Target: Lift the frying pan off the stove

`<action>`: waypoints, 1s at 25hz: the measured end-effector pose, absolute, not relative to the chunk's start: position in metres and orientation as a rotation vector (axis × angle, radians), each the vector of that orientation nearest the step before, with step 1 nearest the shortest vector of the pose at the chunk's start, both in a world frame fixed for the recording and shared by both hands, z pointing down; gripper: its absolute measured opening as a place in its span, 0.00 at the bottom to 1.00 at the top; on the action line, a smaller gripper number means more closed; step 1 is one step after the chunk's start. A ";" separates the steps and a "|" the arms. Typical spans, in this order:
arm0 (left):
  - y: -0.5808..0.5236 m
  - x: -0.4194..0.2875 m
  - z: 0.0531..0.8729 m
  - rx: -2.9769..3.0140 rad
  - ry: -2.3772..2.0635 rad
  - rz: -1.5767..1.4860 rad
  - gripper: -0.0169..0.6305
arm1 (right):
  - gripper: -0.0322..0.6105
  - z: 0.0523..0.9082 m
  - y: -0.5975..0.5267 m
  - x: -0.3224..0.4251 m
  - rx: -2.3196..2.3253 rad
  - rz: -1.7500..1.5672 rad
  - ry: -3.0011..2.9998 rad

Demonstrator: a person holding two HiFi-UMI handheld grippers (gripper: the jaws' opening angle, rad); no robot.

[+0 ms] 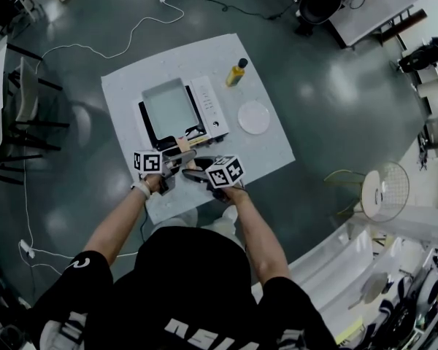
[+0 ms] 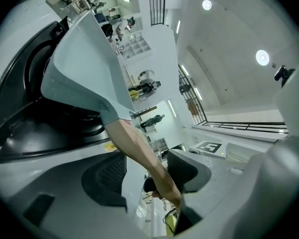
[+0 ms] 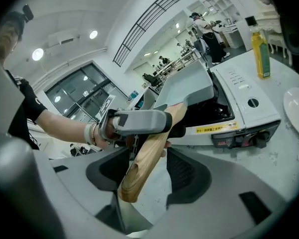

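Note:
A square grey frying pan (image 1: 168,106) sits on a white portable stove (image 1: 213,108), with its wooden handle (image 1: 182,144) pointing toward me. My left gripper (image 1: 181,154) straddles that handle from the left. In the left gripper view the handle (image 2: 139,153) runs between the wide jaws of the left gripper (image 2: 149,176), with a gap beside the left pad. My right gripper (image 3: 149,176) is open around the handle's free end (image 3: 139,173), and space shows beside the right pad. The left gripper's fingers (image 3: 139,121) cross the handle further up.
A yellow oil bottle (image 1: 236,72) stands behind the stove and a white plate (image 1: 253,117) lies to its right on the white-covered table (image 1: 266,159). The stove's knobs (image 3: 254,103) face right. Dark floor with cables surrounds the table.

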State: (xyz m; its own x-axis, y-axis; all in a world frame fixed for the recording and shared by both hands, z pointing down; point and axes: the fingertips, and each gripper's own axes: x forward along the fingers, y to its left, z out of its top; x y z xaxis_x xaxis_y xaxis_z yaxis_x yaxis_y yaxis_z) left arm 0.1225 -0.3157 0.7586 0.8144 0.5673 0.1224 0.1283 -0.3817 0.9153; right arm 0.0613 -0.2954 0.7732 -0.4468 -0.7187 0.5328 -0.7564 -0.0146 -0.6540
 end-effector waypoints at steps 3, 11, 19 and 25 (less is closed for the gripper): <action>-0.315 0.125 0.757 1.922 0.520 0.503 0.39 | 0.38 0.771 -0.297 0.060 1.624 1.520 -2.205; -0.318 0.129 0.763 1.918 0.492 0.503 0.39 | 0.35 0.771 -0.298 0.057 1.601 1.579 -2.252; -0.316 0.131 0.760 1.927 0.503 0.503 0.39 | 0.33 0.765 -0.300 0.057 1.614 1.641 -2.299; -0.317 0.129 0.765 1.935 0.472 0.508 0.36 | 0.31 0.768 -0.298 0.056 1.618 1.654 -2.313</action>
State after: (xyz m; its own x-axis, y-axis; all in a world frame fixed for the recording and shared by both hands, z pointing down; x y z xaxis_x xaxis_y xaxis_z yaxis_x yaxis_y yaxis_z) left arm 0.1288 -0.3171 0.7649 0.8331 0.5357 0.1379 0.0984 -0.3888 0.9161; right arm 0.0564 -0.2982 0.7678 -0.5045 -0.7619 0.4063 -0.6307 0.0039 -0.7760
